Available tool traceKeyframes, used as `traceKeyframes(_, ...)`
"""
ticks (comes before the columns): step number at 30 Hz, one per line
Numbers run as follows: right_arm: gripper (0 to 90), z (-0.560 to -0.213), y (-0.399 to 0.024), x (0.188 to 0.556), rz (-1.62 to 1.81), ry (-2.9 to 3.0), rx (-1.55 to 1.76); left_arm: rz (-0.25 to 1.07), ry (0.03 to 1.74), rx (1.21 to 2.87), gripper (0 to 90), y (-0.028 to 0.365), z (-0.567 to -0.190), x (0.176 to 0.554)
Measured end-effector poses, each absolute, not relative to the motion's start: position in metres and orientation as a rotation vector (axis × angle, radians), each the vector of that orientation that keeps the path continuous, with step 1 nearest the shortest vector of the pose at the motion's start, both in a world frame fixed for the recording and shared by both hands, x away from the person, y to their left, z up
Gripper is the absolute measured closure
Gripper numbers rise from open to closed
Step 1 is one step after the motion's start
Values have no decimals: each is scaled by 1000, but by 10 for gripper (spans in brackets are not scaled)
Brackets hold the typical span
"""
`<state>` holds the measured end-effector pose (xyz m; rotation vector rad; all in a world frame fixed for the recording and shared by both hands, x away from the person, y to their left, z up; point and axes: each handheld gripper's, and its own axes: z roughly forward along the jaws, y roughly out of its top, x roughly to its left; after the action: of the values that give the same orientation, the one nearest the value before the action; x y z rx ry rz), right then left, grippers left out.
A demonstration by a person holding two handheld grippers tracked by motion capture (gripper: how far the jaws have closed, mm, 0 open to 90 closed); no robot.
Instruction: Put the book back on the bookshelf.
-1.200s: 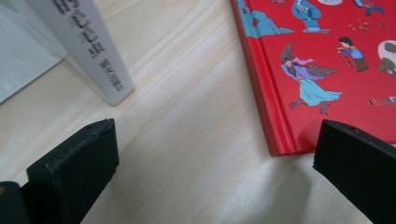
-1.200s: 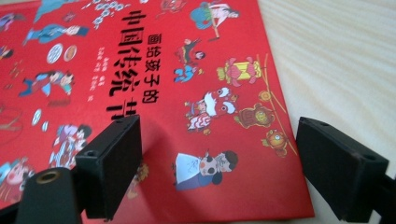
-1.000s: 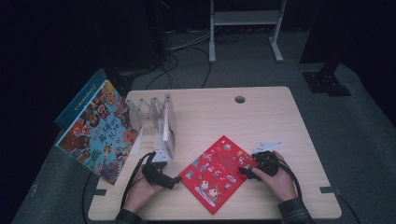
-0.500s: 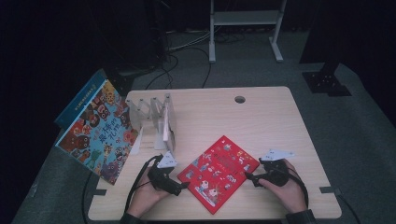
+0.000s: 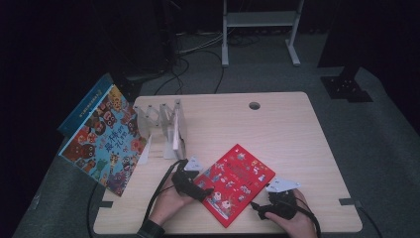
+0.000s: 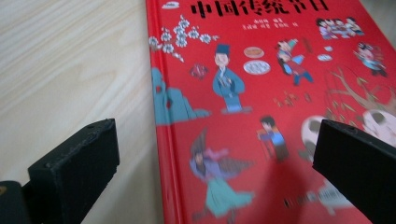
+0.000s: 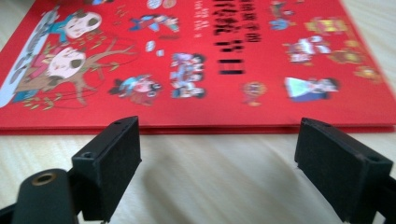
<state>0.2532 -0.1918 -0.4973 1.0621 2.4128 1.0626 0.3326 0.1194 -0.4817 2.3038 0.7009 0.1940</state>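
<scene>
From where I sit, the red book (image 5: pixel 234 184) lies flat near the front edge of the tabletop (image 5: pixel 287 129), turned at a slant, with a rack (image 5: pixel 166 126) standing toward the back-left corner and a blue book (image 5: pixel 104 139) leaning off the left edge. My worry is the flat lie: the cover sits tight against the wood, so a jaw could skid along the edge and shove the book rather than get under it, or spin it further askew if only one side pushes. A thin pinch on a corner might also let it droop and slip once lifted. My left gripper (image 6: pixel 210 163) is spread wide over the spine side of the cover, one jaw above bare wood and the other above the red cover, pressing on nothing I can make out. My right gripper (image 7: pixel 217 158) sits just short of the book's near edge, jaws about half spread, having just opened a little, with only bare tabletop between them.
</scene>
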Motion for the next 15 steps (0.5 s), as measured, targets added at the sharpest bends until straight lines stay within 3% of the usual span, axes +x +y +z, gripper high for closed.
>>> traceKeyframes(15,108,-503,-174,251,1049,2383,1054,130,735,2325,0,98,-489,357)
